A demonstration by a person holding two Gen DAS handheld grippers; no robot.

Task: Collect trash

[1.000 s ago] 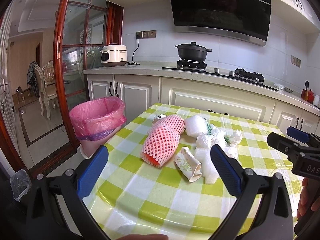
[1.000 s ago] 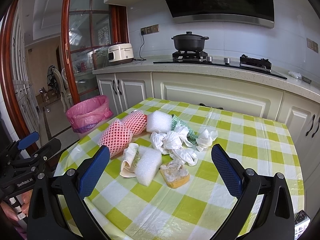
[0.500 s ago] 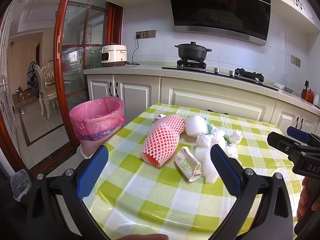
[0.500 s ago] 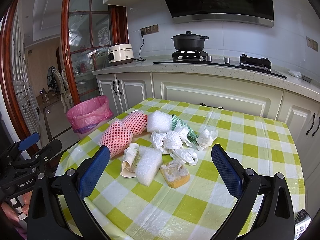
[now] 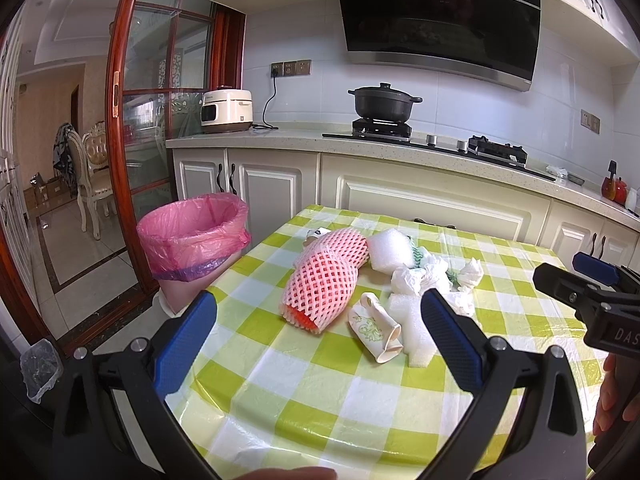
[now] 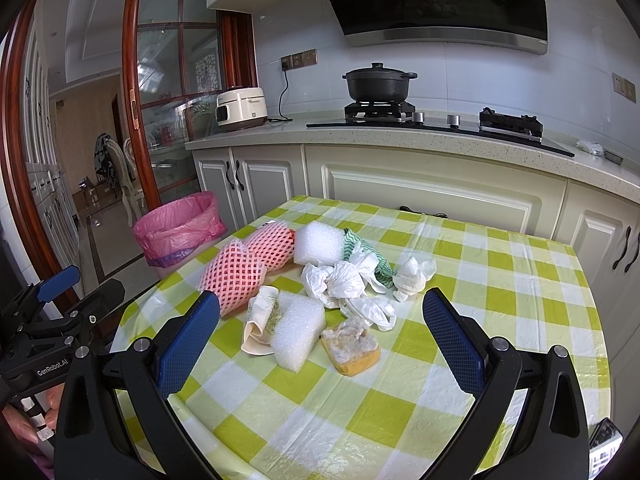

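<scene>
Behind your table (image 6: 500, 280), with its green-and-white checked plastic cloth, runs a cream kitchen counter carrying a black lidded pot (image 6: 379, 85) on the hob and a white rice cooker (image 5: 226, 110) to the left. Your left gripper (image 5: 318, 338) hangs over the near edge with its blue-padded fingers (image 5: 185, 342) spread wide and holding nothing; your right gripper (image 6: 320, 340) is likewise released and empty, framing the pile from the other side. All the trash sits in one cluster at centre frame: two pink foam fruit nets (image 5: 324, 282), a crushed paper cup with a green print (image 6: 260, 320) touching a white foam block (image 6: 298, 334), a second white foam block (image 6: 318, 244) further back, a heap of crumpled white tissues (image 6: 344, 280) over a green-striped cloth, and a soiled yellow sponge (image 6: 352, 346) nearest your right fingers. Your target, the bin lined with a pink plastic bag (image 5: 192, 236), stands on the floor off the table's left edge, at mid-left of both views and well apart from the pile. Nothing looks collected yet. The risks, as I judge them: the pieces touch and overlap, so closing on one may drag a neighbour or scatter tissues; the nets and foam are light and springy, so a shallow pinch could let them slip out on the carry over the floor gap; and pressing down may snag and bunch the loose cloth.
</scene>
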